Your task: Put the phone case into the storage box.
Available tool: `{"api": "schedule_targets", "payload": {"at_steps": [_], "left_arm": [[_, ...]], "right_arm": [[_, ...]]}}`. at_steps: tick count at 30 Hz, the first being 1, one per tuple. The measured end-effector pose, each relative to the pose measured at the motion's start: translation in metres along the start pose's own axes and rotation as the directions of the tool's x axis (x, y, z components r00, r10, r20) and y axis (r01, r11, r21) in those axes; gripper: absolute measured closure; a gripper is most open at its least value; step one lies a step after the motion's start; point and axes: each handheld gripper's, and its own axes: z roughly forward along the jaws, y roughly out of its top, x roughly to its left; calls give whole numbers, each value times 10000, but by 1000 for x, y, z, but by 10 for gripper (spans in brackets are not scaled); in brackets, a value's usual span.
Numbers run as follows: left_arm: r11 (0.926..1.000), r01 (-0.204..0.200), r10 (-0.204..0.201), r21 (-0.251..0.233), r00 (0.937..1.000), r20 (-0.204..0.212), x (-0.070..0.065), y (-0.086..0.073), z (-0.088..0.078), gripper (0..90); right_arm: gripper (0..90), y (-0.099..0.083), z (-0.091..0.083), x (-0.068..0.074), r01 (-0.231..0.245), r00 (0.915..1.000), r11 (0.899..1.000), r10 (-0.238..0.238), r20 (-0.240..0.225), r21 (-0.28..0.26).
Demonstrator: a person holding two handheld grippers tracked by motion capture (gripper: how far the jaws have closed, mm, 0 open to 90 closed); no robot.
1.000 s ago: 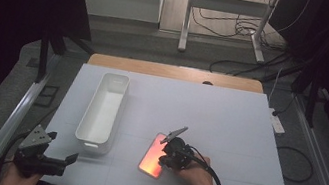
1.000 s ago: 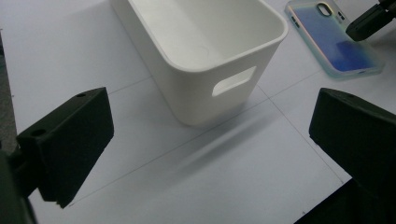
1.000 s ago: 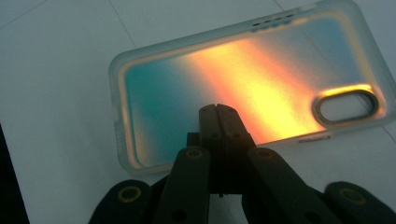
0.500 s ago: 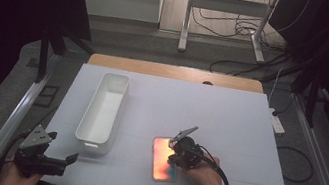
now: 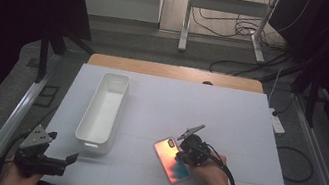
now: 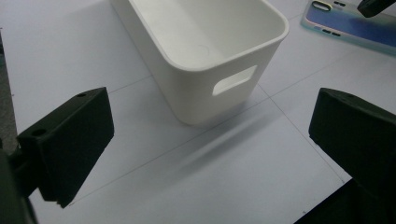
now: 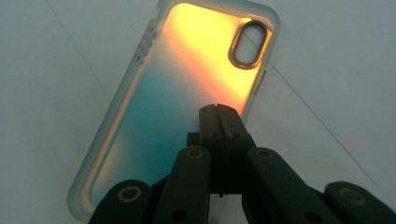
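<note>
Right tool (image 7: 219, 116) covered part of the phone case (image 7: 187, 93) in its own view; whether its tips touched the case could not be told. Case's near corner hidden behind the tool. In the left tool view, the case (image 6: 355, 23) and the white bin (image 6: 205, 42) were cut off at the top edge.

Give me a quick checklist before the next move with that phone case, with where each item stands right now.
1. Right hand-held gripper shut, tips together over the case: ok.
2. Phone case lies flat on the table, back up: ok.
3. Tips pressing on the case or just above it: cannot tell.
4. White bin upright and empty: ok.
5. Table between case and bin free of other things: ok.
6. Left hand-held gripper open, near the bin's end, apart from the case: ok.
</note>
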Motion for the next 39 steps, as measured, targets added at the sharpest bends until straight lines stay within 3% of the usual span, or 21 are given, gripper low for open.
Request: {"api": "schedule_targets", "payload": {"at_steps": [10, 15, 20, 24, 29, 34, 39], "left_arm": [[10000, -12, 12, -12, 10000, -7, 0, 0, 0, 10], [10000, -13, 13, -10, 10000, -7, 0, 0, 0, 10], [10000, -25, 25, -8, 10000, -14, 0, 0, 0, 10], [10000, -36, 36, -10, 10000, -21, -1, 0, 0, 11], [10000, -45, 45, -6, 10000, -23, -1, 0, 0, 11], [10000, -49, 49, 2, 10000, -20, -1, 0, 0, 11], [10000, -62, 62, 10, 10000, -28, -1, 0, 0, 11]], "right_arm": [[893, -2, -2, -9, 1, 9989, 10000, -6, 473, 94], [893, -3, -3, -9, -70, 9993, 10000, 68, 356, 47], [892, -2, -12, -5, -150, 9998, 9989, 157, 158, -435], [829, -3, -19, -3, -454, 9990, 9949, 458, 18, -902], [733, -4, -27, -4, -492, 9984, 9920, 522, 231, -1164], [523, -5, -34, -7, -679, 9962, 9898, 742, 456, -1256], [384, -5, -39, -7, -808, 9936, 9881, 903, 682, -1306]]}}
